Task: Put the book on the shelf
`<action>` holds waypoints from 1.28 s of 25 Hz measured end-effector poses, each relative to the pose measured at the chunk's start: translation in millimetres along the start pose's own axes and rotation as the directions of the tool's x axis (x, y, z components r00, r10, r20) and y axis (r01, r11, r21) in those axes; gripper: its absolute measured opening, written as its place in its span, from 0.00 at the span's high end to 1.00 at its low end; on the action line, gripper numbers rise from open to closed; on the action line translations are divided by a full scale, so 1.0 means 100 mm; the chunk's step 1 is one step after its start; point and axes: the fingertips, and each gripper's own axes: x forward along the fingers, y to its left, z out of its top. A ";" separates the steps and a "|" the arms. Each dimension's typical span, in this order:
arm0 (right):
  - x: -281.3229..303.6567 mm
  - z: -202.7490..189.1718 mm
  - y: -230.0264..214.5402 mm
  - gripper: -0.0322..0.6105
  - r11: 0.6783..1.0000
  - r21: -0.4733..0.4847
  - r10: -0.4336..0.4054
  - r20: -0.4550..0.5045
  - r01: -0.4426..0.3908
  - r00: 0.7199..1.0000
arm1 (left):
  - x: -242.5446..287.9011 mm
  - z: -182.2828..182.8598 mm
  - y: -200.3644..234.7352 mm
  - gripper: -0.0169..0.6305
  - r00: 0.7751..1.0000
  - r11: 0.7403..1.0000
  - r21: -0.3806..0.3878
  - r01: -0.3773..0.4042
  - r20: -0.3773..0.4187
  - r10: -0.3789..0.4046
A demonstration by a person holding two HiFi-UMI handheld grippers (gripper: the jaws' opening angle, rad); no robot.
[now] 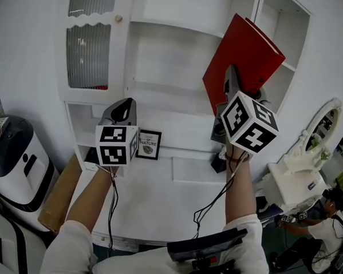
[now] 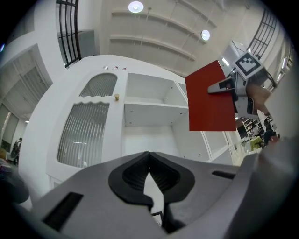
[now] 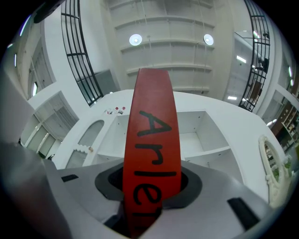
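A red book (image 1: pixel 243 58) is raised in front of the white shelf unit (image 1: pixel 180 88), tilted with its spine toward me; black letters run along the spine (image 3: pixel 152 154). My right gripper (image 1: pixel 230 85) is shut on the book's lower edge, its jaws on either side of it. From the left gripper view the book (image 2: pixel 211 98) shows at the upper right, with the right gripper (image 2: pixel 219 87) clamped on it. My left gripper (image 1: pixel 122 109) is lower and to the left, before the lower compartment; its jaws meet at the tips (image 2: pixel 148 161) with nothing between them.
The shelf unit has open compartments (image 1: pixel 173 53) in the middle and at the right (image 1: pixel 277 42), and a ribbed glass door (image 1: pixel 87 40) at the left. A small framed card (image 1: pixel 148 144) stands on the white counter (image 1: pixel 174 191). A white ornament (image 1: pixel 299 169) sits at the right.
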 end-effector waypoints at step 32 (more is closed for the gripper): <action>0.46 1.12 0.02 0.68 0.997 -0.081 -0.004 0.141 0.016 0.990 | 0.35 0.81 0.17 0.96 0.991 0.998 0.052 -0.036 0.130 0.029</action>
